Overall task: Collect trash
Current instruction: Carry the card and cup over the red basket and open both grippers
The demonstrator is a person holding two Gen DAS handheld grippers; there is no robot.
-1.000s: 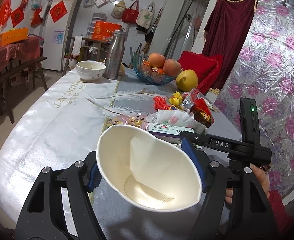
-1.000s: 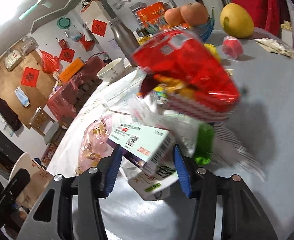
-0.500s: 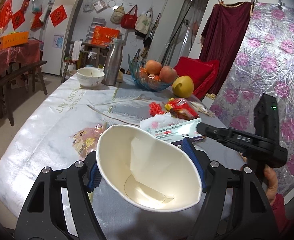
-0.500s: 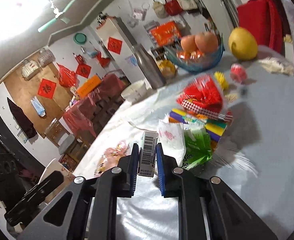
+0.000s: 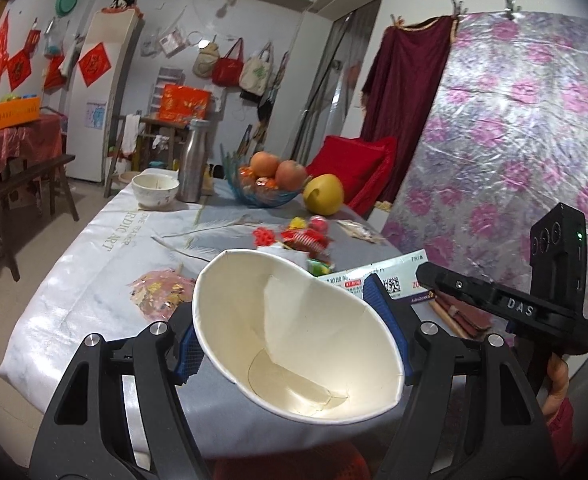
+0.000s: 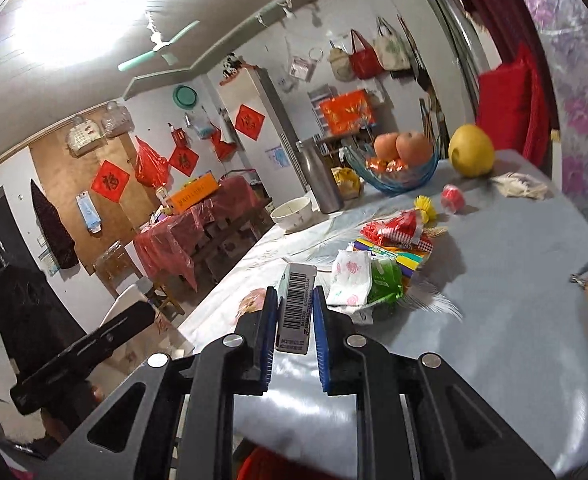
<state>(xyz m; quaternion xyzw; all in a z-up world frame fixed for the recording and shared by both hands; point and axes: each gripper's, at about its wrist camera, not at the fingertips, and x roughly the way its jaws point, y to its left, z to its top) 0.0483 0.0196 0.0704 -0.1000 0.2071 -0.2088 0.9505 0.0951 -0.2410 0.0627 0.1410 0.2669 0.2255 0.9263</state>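
Ceiling glare top-left; sharp, fisheye-warped, dark corners.

A white paper cup (image 5: 294, 332) and barcoded box (image 6: 296, 306) sit between blue pads (image 6: 320, 322); feather-print grey tablecloth (image 5: 94, 264).

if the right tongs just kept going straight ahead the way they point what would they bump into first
Probably the floral tissue pack and green wrapper lying just beyond the barcoded box that the right tongs hold. Depth is unclear, so they might pass above the pile.
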